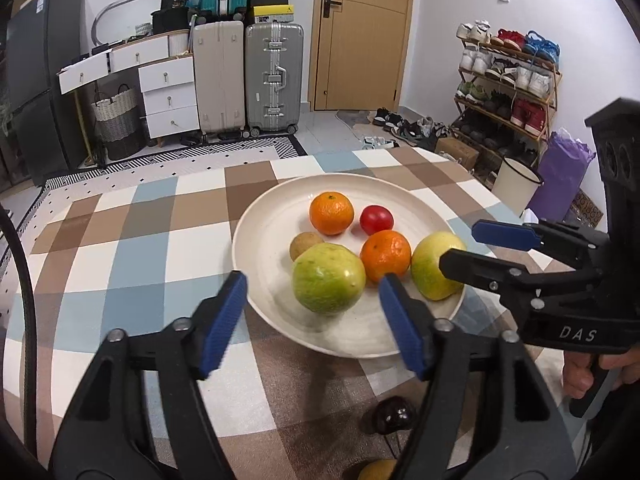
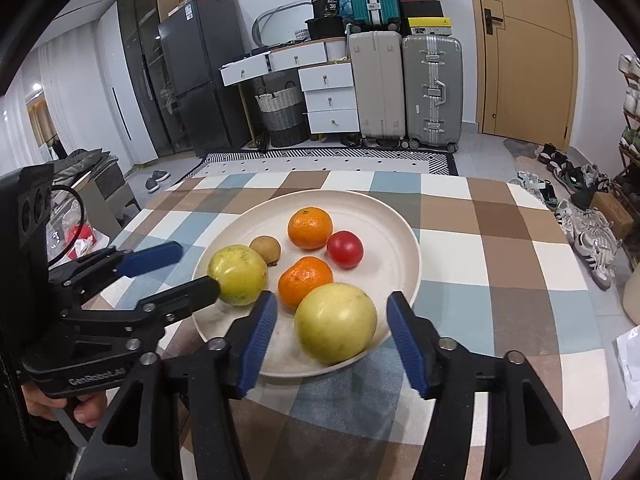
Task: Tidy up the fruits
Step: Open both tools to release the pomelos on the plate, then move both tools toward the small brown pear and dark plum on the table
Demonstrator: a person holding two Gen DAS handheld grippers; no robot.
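Observation:
A white plate [image 1: 272, 216] [image 2: 396, 232] on the checked tablecloth holds two green-yellow guavas [image 1: 328, 278] [image 2: 336, 322], two oranges [image 1: 331, 213] [image 2: 310, 227], a red tomato [image 1: 376, 219] [image 2: 345, 249] and a small brown fruit [image 1: 305, 243] [image 2: 265, 249]. My left gripper [image 1: 314, 322] [image 2: 180, 270] is open and empty, just before the nearer guava. My right gripper [image 2: 332, 336] [image 1: 460, 246] is open and empty, its jaws either side of the other guava [image 1: 434, 266] [image 2: 238, 274] without touching it.
A dark round fruit [image 1: 394, 416] and a yellow fruit [image 1: 376, 471] lie on the cloth near the table's front edge. Beyond the table are suitcases [image 1: 274, 76], a white drawer unit [image 1: 170, 96], a shoe rack [image 1: 508, 92] and a white bin [image 1: 516, 186].

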